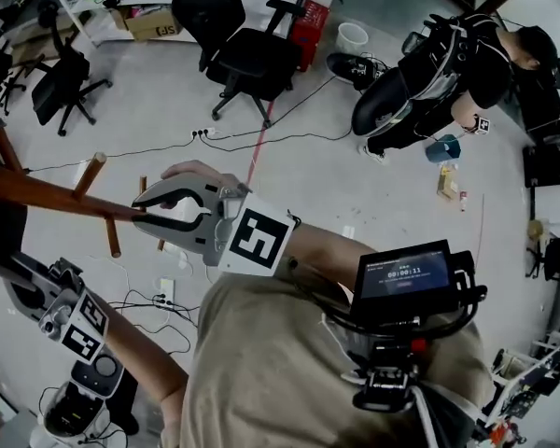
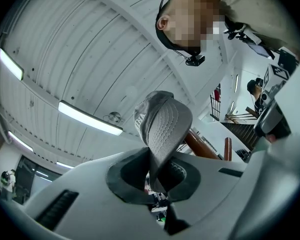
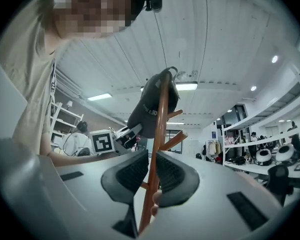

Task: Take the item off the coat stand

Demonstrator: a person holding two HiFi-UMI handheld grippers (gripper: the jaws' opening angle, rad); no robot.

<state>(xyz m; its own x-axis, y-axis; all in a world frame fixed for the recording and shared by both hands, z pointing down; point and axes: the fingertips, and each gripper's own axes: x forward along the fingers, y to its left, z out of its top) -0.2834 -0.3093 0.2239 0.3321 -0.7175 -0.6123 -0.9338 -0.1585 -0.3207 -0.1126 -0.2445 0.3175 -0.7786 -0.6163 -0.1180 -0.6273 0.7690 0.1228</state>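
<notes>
The wooden coat stand [image 1: 37, 194] leans across the left of the head view, with short pegs [image 1: 89, 175] sticking out. My right gripper [image 1: 142, 213] is shut on its pole [image 3: 157, 149], which runs up between the two pads in the right gripper view. A dark grey cap [image 3: 152, 109] hangs on the stand's top. My left gripper [image 3: 125, 134] reaches the cap from the left. In the left gripper view the cap's brim [image 2: 162, 124] is pinched between the pads of the left gripper [image 2: 157, 176]. The left gripper [image 1: 23, 292] sits low at the head view's left edge.
Two black office chairs [image 1: 252, 59] stand at the back, and a person in black [image 1: 429, 73] crouches at the upper right. Cables and a power strip [image 1: 165, 292] lie on the floor under the stand. Shelving [image 3: 270, 144] lines the far wall.
</notes>
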